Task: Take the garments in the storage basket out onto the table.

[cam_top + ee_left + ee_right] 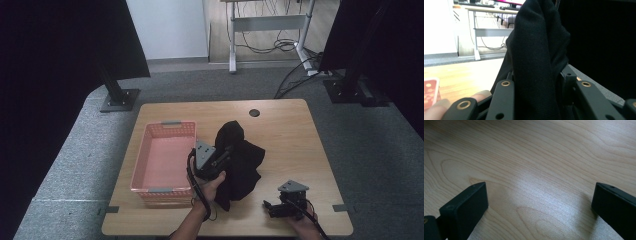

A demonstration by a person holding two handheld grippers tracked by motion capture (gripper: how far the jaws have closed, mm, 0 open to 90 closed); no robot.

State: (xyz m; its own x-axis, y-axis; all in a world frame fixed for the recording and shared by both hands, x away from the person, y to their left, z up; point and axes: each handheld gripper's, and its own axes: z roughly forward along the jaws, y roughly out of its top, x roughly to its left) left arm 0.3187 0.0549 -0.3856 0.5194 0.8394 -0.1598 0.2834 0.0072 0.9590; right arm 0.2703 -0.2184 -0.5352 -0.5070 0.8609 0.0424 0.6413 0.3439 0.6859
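A black cloth (240, 160) hangs bunched above the middle of the wooden table (285, 130), lifted off the top. My left gripper (226, 152) is shut on the black cloth, which rises in a fold between its jaws (536, 62). A pink plastic basket (162, 157) stands just left of that gripper, with nothing visible inside. My right gripper (270, 207) rests low near the table's front right edge, open, its two jaws wide apart over bare wood (539, 202) with nothing between them.
A round black grommet (254, 112) sits at the table's back edge. Black stands with floor plates (119, 100) flank the table at back left and back right. Another desk frame with cables (270, 30) stands beyond on the floor.
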